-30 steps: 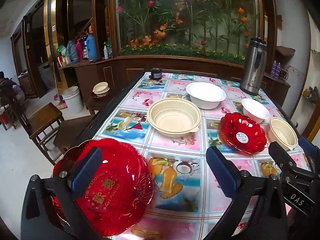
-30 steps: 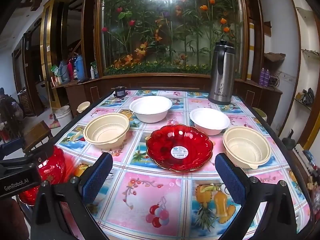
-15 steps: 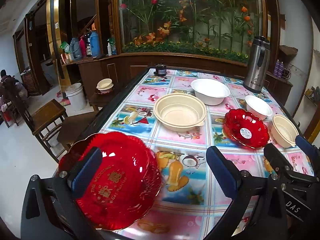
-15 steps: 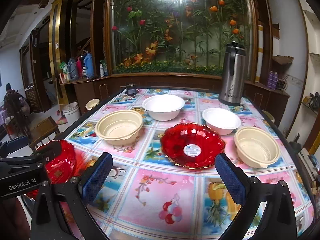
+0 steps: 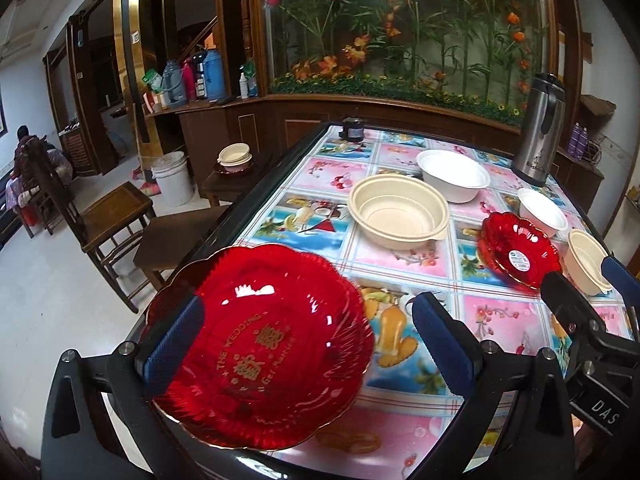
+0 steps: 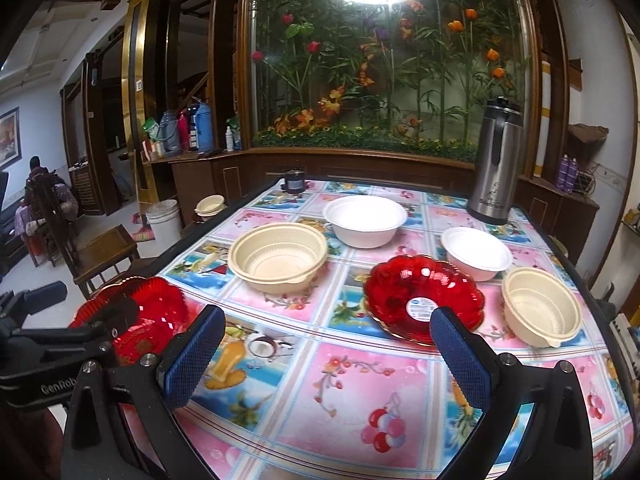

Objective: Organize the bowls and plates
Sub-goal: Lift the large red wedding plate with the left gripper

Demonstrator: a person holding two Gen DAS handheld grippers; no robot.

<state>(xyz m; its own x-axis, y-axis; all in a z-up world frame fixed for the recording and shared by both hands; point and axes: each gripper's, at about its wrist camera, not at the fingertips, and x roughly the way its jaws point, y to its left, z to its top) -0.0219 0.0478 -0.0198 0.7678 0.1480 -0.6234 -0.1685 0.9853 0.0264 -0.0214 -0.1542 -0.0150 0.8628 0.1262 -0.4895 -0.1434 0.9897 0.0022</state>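
Note:
A large red plate (image 5: pixel 264 344) with gold lettering lies at the table's near left corner, between the open fingers of my left gripper (image 5: pixel 308 342); it also shows in the right wrist view (image 6: pixel 136 316). A smaller red plate (image 6: pixel 422 300) sits mid-table. A large cream bowl (image 6: pixel 278 256), a large white bowl (image 6: pixel 364 220), a small white bowl (image 6: pixel 476 252) and a small cream bowl (image 6: pixel 540 306) stand around it. My right gripper (image 6: pixel 324 356) is open and empty above the near table, in front of the small red plate.
A steel thermos (image 6: pixel 496 170) stands at the far right corner, a small dark jar (image 6: pixel 295 181) at the far edge. Wooden chairs (image 5: pixel 108 220), a stool with stacked bowls (image 5: pixel 234 158) and a white bucket (image 5: pixel 170 178) are left of the table.
Both views have shifted left and slightly up; the large red plate now sits further between the left gripper's fingers. The dishes on the table have not moved.

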